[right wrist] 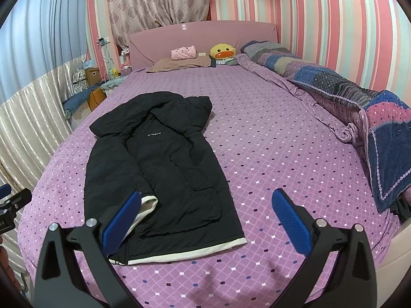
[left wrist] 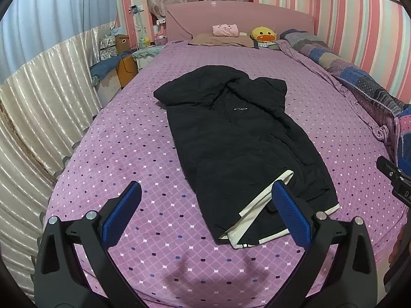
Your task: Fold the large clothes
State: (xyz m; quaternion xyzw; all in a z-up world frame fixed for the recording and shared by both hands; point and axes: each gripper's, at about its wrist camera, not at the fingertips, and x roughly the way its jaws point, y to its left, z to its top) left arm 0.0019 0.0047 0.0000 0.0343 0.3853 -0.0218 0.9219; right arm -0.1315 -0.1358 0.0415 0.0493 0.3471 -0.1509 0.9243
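Lying on the bed [left wrist: 128,141], the black coat [left wrist: 231,138] is being flanked by left gripper [left wrist: 205,205] and right gripper [right wrist: 206,210], both spread wide, nothing being held.

Loads of open purple sheet [right wrist: 269,133] to the right of the black coat [right wrist: 159,169] in the right wrist view, nothing lying there until the bunched quilt [right wrist: 359,97] along the right edge. Lower left of the left wrist frame is bare sheet too. Top of both frames is crowded: pillow [right wrist: 179,64], pink plush [right wrist: 184,52], yellow duck [right wrist: 222,51]. Boxes and clutter [left wrist: 120,59] crowd the bed's upper left side
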